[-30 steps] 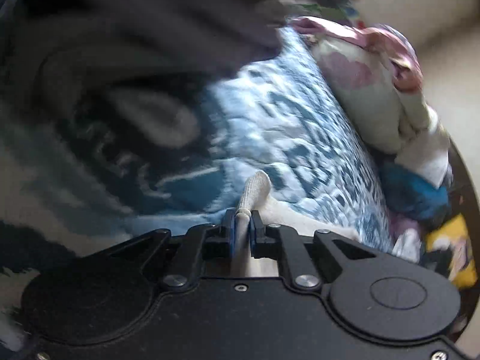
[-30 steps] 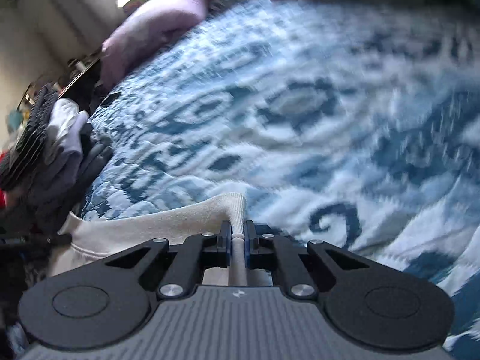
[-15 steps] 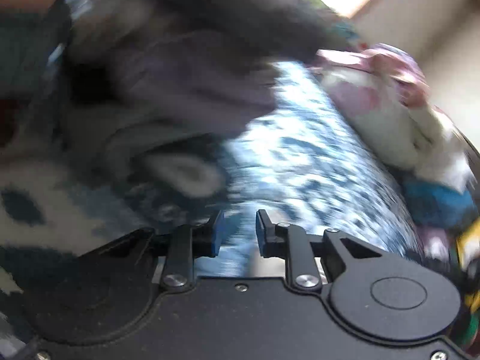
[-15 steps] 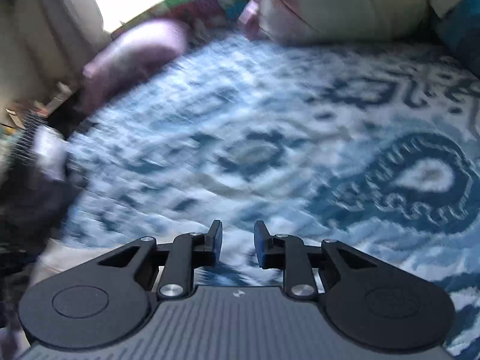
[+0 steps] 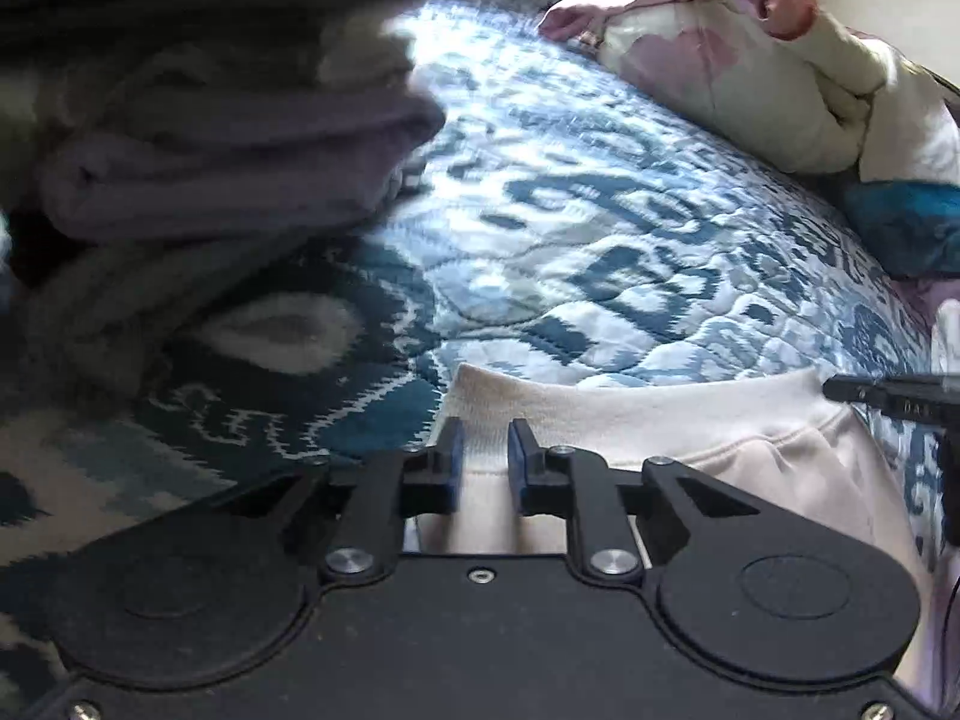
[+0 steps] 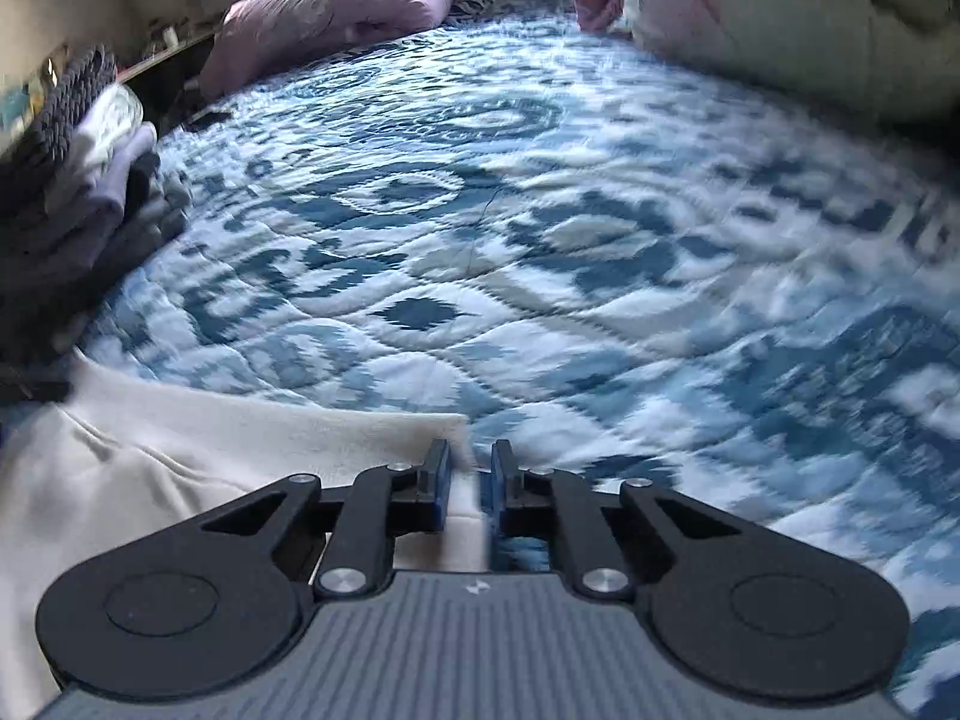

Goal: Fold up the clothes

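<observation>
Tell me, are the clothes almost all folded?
Some are: a stack of folded clothes sits at the edge of the blue patterned quilt. In hand now is a cream garment, with the left gripper opening over one corner and the right gripper closing at the other. It lies spread, not yet folded. No other loose clothes are clearly visible.

Under your tongs runs the bed (image 6: pixel 540 276), covered by a blue and white patterned quilt. A cream garment (image 5: pixel 648 420) lies flat on it right at your fingertips. Off to the left sits a stack of folded clothes (image 5: pixel 240 168). Far ahead rests a lilac pillow (image 6: pixel 336 12), and to the right a bunched pale duvet (image 5: pixel 750 90).
</observation>
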